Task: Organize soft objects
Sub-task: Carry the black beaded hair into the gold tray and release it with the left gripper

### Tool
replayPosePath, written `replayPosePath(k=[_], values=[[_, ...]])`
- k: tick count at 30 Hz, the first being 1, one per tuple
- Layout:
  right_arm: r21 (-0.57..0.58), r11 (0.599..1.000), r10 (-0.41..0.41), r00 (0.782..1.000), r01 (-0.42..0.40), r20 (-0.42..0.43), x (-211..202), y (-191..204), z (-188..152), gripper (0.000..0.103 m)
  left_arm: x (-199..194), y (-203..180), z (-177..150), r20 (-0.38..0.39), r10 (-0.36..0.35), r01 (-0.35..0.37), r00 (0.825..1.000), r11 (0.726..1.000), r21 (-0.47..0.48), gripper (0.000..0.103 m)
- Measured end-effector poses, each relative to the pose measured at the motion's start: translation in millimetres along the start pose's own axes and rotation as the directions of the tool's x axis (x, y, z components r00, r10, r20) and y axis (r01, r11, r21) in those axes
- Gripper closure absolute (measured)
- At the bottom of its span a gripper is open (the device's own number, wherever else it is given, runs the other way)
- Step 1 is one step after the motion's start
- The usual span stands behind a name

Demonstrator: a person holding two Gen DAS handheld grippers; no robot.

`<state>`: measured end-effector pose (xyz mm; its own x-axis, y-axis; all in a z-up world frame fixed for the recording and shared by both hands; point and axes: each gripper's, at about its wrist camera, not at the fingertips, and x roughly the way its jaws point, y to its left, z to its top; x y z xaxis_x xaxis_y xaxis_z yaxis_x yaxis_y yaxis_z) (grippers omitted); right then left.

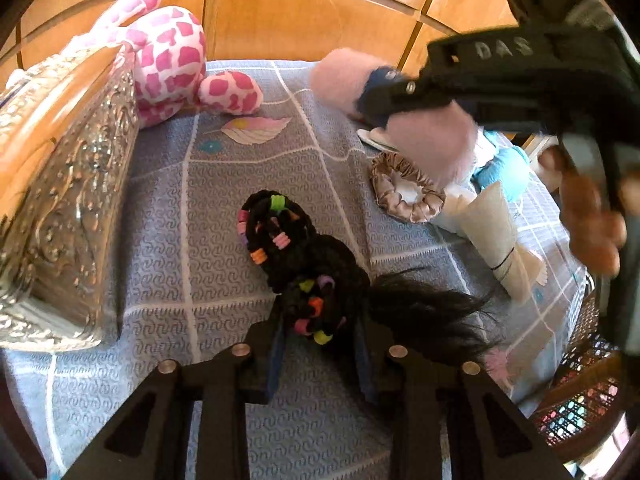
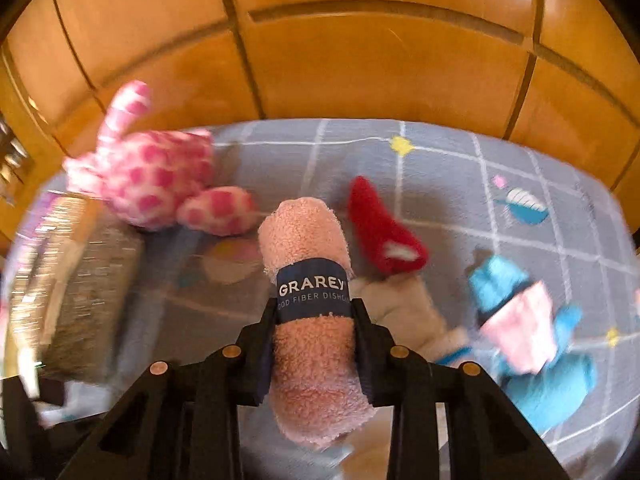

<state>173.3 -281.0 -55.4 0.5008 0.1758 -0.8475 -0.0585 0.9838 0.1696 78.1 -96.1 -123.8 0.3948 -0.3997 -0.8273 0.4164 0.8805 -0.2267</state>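
Two grips going here — right gripper point(image 2: 316, 316) pinches the rolled pink fluffy dishcloth point(image 2: 310, 312) at its blue paper band above the bedspread, left gripper point(image 1: 320, 336) squeezes a black hair bundle with neon elastics point(image 1: 304, 276) — both soft, light, squishy, so mid-body holds seem best.

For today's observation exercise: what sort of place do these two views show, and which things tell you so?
Probably a room in a home, perhaps a bedroom. A patterned grey cloth covers the surface, wooden cabinet panels stand behind it, and a pink spotted plush toy and hair scrunchie lie about.
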Motion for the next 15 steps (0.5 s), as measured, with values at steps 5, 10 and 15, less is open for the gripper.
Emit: replayPosePath(k=[5, 10, 15], values=[[0.001, 0.993, 0.122, 0.990, -0.122, -0.068, 8, 14, -25, 0.070, -12, -4, -11, -0.006, 0.012, -0.011, 1.000, 0.999, 0.033, 0.076], [-0.059, 0.998, 0.026, 0.980, -0.039, -0.197, 42, 26, -41, 0.069, -30, -6, -25, 0.011, 0.025, -0.025, 1.000, 0.997, 0.072, 0.076], [-0.033, 0.998, 0.050, 0.978, -0.058, -0.204, 42, 22, -43, 0.067, -58, -8, -36, 0.046, 0.031, -0.035, 0.998, 0.995, 0.098, 0.076]])
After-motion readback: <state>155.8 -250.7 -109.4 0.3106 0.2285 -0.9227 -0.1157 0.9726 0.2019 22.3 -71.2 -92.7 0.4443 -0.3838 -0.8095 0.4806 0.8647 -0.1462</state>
